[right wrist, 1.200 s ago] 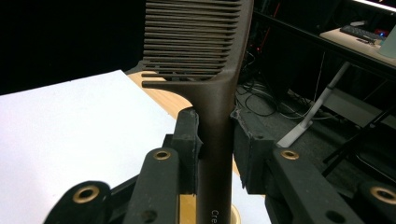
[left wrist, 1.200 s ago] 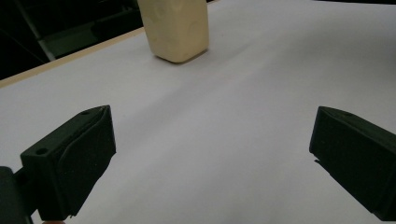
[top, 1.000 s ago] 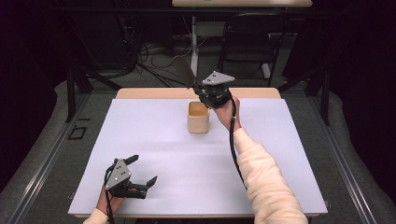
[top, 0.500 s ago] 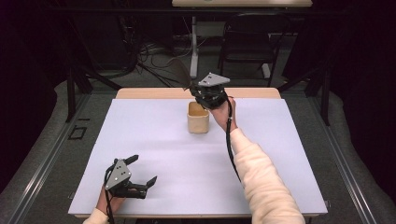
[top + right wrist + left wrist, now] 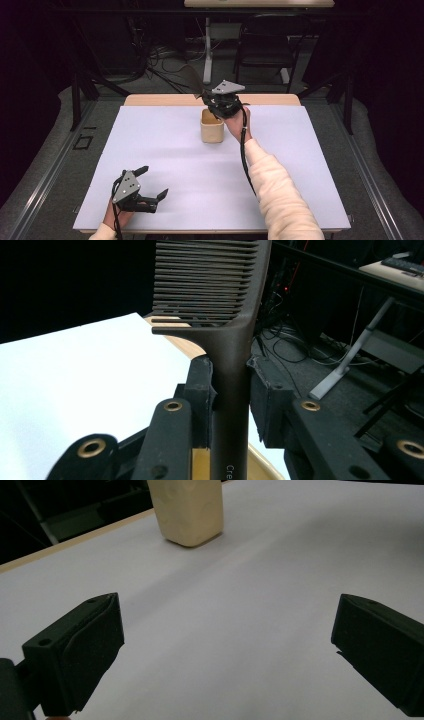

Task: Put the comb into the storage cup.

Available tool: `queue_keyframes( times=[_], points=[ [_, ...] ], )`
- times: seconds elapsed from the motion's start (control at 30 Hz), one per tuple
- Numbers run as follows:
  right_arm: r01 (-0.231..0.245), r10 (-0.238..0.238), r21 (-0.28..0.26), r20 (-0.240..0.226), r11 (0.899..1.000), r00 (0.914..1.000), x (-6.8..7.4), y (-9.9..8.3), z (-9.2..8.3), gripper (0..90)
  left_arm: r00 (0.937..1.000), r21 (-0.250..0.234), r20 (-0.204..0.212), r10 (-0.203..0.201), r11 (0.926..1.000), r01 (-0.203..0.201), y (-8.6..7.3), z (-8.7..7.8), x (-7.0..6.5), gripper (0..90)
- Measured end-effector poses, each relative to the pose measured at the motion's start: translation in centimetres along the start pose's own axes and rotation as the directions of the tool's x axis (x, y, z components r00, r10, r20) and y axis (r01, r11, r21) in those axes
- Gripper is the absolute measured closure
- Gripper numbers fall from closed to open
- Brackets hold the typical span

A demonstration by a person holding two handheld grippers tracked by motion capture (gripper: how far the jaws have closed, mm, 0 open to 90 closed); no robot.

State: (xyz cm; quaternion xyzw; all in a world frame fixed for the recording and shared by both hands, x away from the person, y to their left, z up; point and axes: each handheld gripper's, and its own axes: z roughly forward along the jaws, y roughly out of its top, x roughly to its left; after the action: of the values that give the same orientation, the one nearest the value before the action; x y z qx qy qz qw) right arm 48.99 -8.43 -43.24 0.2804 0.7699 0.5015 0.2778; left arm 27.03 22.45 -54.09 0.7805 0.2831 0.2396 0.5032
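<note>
My right gripper (image 5: 230, 390), clamped on the brown comb (image 5: 212, 290), hovers over the beige cup (image 5: 212, 126); next, lowering the handle inside. Left gripper (image 5: 150, 189) rests with its jaws apart.

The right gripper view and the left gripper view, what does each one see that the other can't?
The right gripper view alone: a dark brown plastic comb clamped by its handle between the right gripper, its teeth above, and cables on the floor behind. The left gripper view alone: the left gripper with jaws wide apart, empty, and a beige rounded cup beyond. Both: the white table cover.
</note>
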Motion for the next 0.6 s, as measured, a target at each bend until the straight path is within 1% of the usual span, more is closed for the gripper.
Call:
queue_keyframes(
  times=[0.2, 0.4, 0.6],
  points=[
    [-0.010, 0.010, 0.002, -0.006, 1.000, 0.9999, 0.0, -0.3, 0.3, 72.0, 1.0000, -0.002, 0.002, -0.002, 1.0000, 0.002, 0.0, 0.0, 0.0, 0.4],
    [-0.009, 0.010, 0.014, -0.014, 1.000, 0.9999, 0.1, -0.6, 0.6, 72.0, 1.0000, -0.004, 0.003, -0.002, 1.0000, 0.002, 0.0, 0.0, 0.0, 0.4],
    [-0.019, 0.019, 0.027, -0.020, 0.999, 0.9996, 0.1, -1.1, 0.9, 71.9, 1.0000, -0.002, 0.003, -0.001, 1.0000, 0.001, 0.0, 0.0, 0.0, 0.5]
  ],
)
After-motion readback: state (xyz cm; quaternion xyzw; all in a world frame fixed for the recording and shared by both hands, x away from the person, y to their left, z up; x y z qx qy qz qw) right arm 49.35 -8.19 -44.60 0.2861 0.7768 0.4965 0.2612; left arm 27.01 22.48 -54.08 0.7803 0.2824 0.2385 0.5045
